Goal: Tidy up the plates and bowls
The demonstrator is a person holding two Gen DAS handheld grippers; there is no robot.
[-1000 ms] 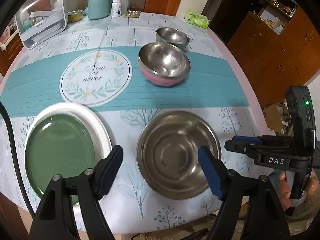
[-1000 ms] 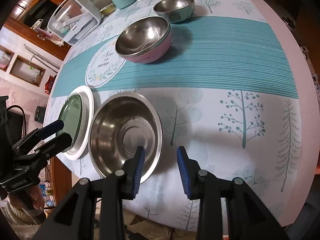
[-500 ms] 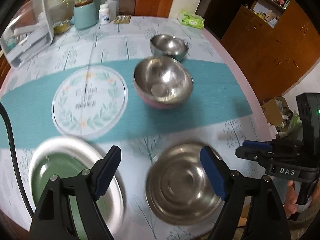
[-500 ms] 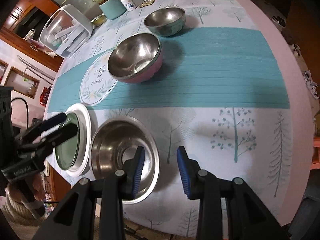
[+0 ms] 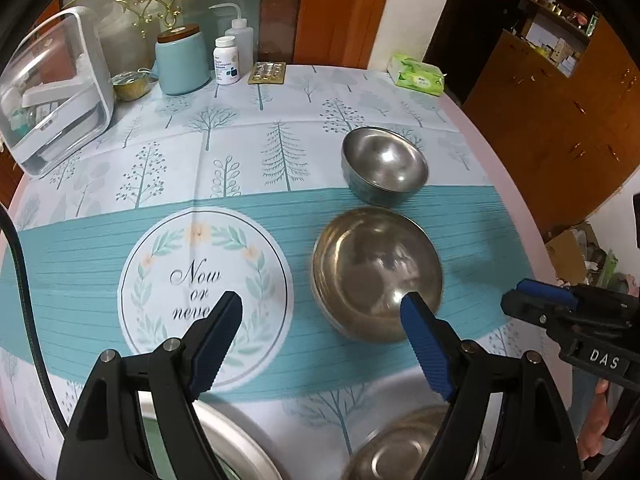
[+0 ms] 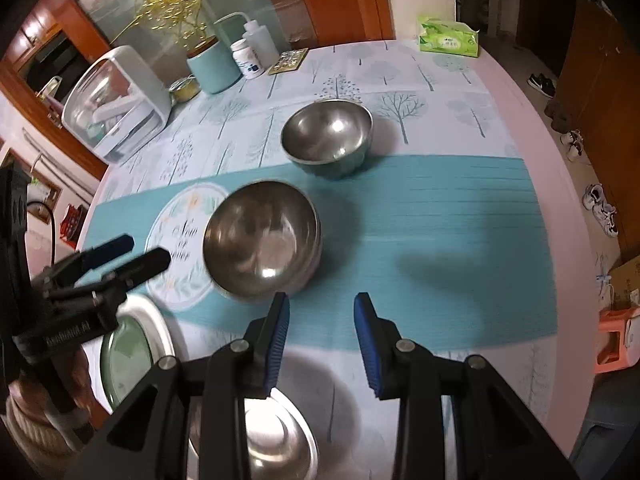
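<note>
A large steel bowl [image 5: 376, 272] [image 6: 262, 240] sits on the teal band of the tablecloth. Behind it stands a smaller steel bowl [image 5: 384, 168] [image 6: 326, 136]. At the near edge lie a steel plate [image 5: 400, 452] [image 6: 280, 440] and a green plate [image 6: 128, 356] resting in a white plate [image 5: 240, 440] [image 6: 156, 320]. My left gripper [image 5: 322, 312] [image 6: 128, 252] is open and empty, hovering above the large bowl's near left side. My right gripper [image 6: 322, 308] [image 5: 536, 300] is open, narrower, empty, above the cloth just right of that bowl.
Along the far edge stand a white lidded box [image 5: 52, 96], a teal jar [image 5: 180, 60], a pill bottle [image 5: 226, 60], a squeeze bottle [image 5: 240, 40], a blister pack [image 5: 267, 73] and a green tissue pack [image 5: 418, 76]. The round table's pink rim [image 6: 560, 200] curves on the right.
Both grippers have moved forward across the table, from above the plates to the large bowl. The plates have dropped to the bottom of both views. The jaw gaps look unchanged.
</note>
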